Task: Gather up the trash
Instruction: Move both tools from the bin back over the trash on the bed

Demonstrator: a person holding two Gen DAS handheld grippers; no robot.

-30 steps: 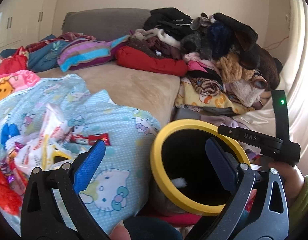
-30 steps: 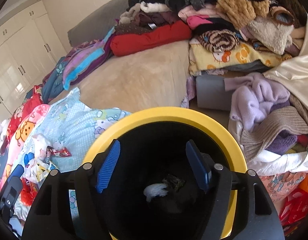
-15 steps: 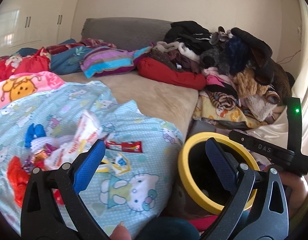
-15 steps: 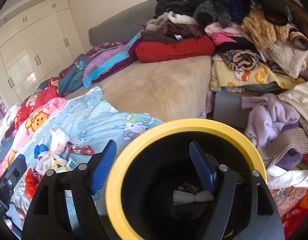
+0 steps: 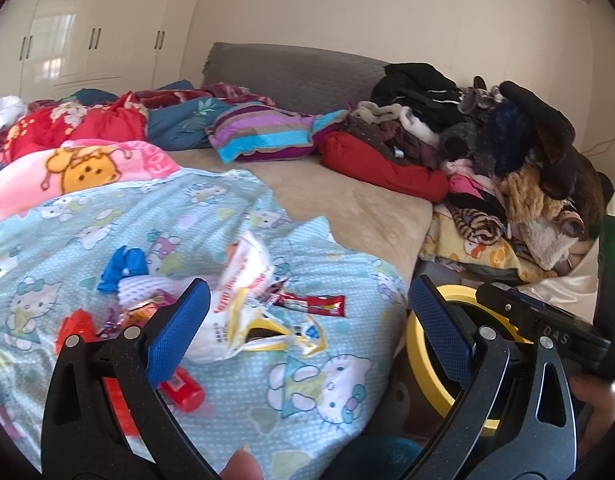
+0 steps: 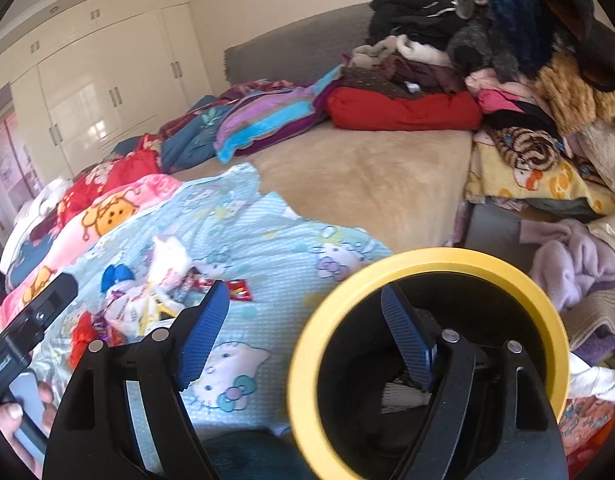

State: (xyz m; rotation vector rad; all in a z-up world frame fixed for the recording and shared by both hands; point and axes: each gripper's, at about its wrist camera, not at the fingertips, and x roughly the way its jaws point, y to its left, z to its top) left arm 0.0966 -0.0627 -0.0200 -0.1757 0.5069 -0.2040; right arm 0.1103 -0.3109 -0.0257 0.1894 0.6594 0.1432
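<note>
Trash point(image 5: 263, 312), a heap of crumpled wrappers, lies lower centre-left of the left wrist view on a pale blue cartoon-cat blanket point(image 5: 195, 216). Red wrapper point(image 5: 315, 304) at the heap's right edge; blue scrap point(image 5: 123, 264) at its upper left. Left gripper point(image 5: 307, 332) fills the bottom of the frame, pointing down toward the bed, jaws spread wide, nothing between the blue pads. Its left pad overlaps the heap's lower left in the picture; whether it touches, cannot tell. Fingertip point(image 5: 241, 466) at bottom edge. Yellow-rimmed bin point(image 5: 417, 344) sits lower right, off the blanket's edge, partly behind the right finger. A second tool with a green light and a hand point(image 5: 595, 396) at far right.

Room in this view: tan bed cover point(image 5: 359, 200) mid-frame, grey headboard point(image 5: 291, 72) top centre, piled clothes point(image 5: 487, 132) upper right, white wardrobe point(image 5: 87, 36) upper left.

Right wrist view: right gripper point(image 6: 307, 324) points down, jaws wide; they have just been opening, and nothing is held. Right finger sits over the bin's point(image 6: 427, 258) open mouth, left finger over the blanket point(image 6: 267, 236). White wad point(image 6: 403, 396) lies in the bin's dark bottom. Trash point(image 6: 147, 300) is centre-left, beyond the left finger. Left hand point(image 6: 23, 412) with its tool at the lower left edge. Lilac knitwear point(image 6: 575, 264) right of the bin; wardrobe point(image 6: 99, 76) upper left.
</note>
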